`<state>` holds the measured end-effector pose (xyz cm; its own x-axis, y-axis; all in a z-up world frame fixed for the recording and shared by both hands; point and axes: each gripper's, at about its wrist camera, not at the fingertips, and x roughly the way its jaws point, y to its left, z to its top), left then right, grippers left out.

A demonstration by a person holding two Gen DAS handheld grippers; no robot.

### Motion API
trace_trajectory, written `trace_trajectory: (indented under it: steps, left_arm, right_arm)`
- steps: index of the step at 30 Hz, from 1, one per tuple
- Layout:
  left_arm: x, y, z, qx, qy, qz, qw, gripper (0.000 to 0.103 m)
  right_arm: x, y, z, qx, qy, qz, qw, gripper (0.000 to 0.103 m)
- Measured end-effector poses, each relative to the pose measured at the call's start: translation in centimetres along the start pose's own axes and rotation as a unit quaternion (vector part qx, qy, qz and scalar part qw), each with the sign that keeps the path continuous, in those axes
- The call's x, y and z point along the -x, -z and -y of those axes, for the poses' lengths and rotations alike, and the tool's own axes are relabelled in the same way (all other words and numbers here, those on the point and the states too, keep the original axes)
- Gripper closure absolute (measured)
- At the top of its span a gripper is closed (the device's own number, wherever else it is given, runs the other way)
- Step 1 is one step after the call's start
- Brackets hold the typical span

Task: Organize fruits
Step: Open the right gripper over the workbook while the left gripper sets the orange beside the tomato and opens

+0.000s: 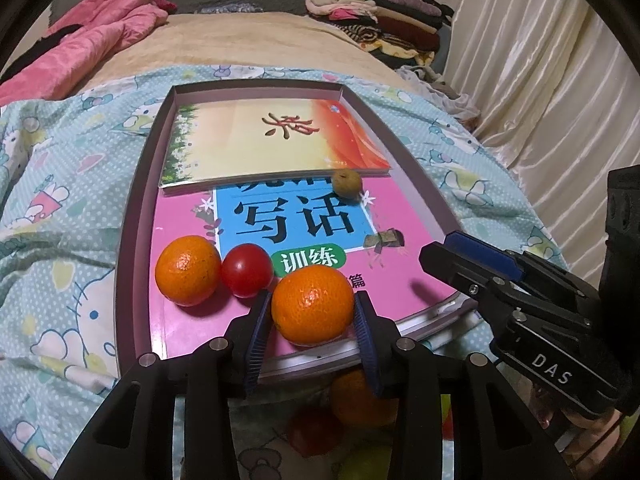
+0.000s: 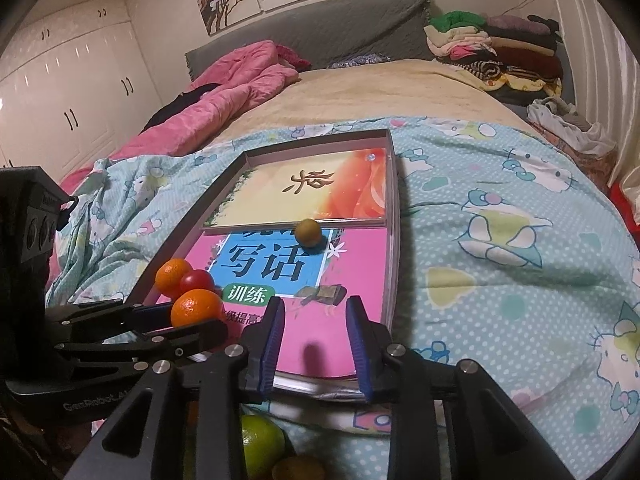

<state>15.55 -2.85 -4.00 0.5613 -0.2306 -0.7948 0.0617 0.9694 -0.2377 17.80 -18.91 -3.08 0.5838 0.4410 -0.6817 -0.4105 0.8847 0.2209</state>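
Left claw (image 1: 313,312): we see its blue pads on either side of an orange (image 1: 313,305) at the near end of the tray (image 1: 132,216); the pads sit right at the fruit's flanks, and we cannot tell whether they press it or have let go
Right claw (image 2: 316,312): released, its jaws stand apart over the pink book (image 2: 360,264) with nothing between them
Tray: a shallow box lid lying on the bed (image 2: 500,208), on the cartoon-print quilt, long side running away from us
Books: the pink book covers the near part of the tray floor; a yellow-and-orange book (image 1: 276,136) lies over its far end
Second orange (image 1: 188,270): on the pink book near the tray's left wall, touching a small red tomato (image 1: 247,270)
Tomato: between the two oranges, just beside the held one
Small brown fruit (image 1: 347,183): alone, against the near edge of the yellow-and-orange book, toward the tray's right wall
Fruit off the tray: below the tray's near edge we see, blurred behind the claws, a green fruit (image 2: 262,444) and a brownish one (image 2: 298,470) on the quilt
Far end of the bed: a pink duvet (image 2: 240,88) at the left corner, a stack of folded clothes (image 2: 496,52) at the right corner
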Motion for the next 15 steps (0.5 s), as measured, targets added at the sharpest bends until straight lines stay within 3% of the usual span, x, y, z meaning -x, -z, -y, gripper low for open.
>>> trace_trajectory:
  steps: [2, 15]
  left_arm:
    - [0.4, -0.1, 0.1, 0.0, 0.003, 0.008, 1.0, 0.052]
    - [2.1, -0.1, 0.8, -0.013, 0.003, 0.038, 0.9992, 0.038]
  right_arm:
    - [0.1, 0.0, 0.0, -0.001, 0.002, 0.003, 1.0, 0.067]
    - [0.9, -0.4, 0.5, -0.016, 0.0, 0.025, 1.0, 0.055]
